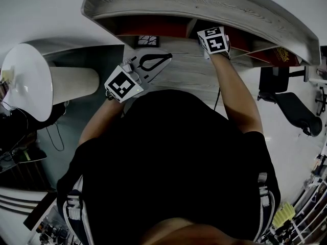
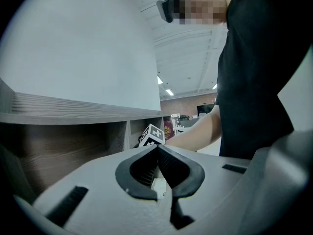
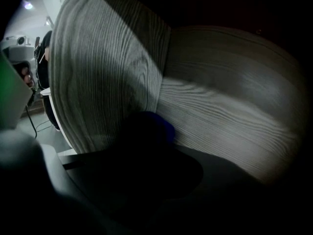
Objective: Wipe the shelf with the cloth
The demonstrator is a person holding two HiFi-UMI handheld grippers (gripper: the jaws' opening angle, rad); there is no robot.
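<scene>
The grey wood-grain shelf unit [image 1: 204, 4] stands in front of me, with open compartments under its top board. My right gripper [image 3: 146, 141] reaches into one compartment; in the head view only its marker cube [image 1: 213, 41] shows below the top board. In the dark right gripper view a blue cloth [image 3: 164, 127] sits at the jaw tips, pressed where the compartment's side wall [image 3: 107, 72] meets the adjoining board [image 3: 230, 111]. My left gripper [image 1: 170, 56] hovers over the lower shelf surface [image 1: 189, 75], shut and empty. From the left gripper [image 2: 157, 151] I see the right cube [image 2: 152, 133].
A white lampshade [image 1: 25, 80] and a pale cylinder [image 1: 74, 83] stand at the left. The compartments have red back panels [image 1: 153, 27], and one holds a small patterned object [image 1: 148, 40]. A black chair [image 1: 296, 111] is at the right.
</scene>
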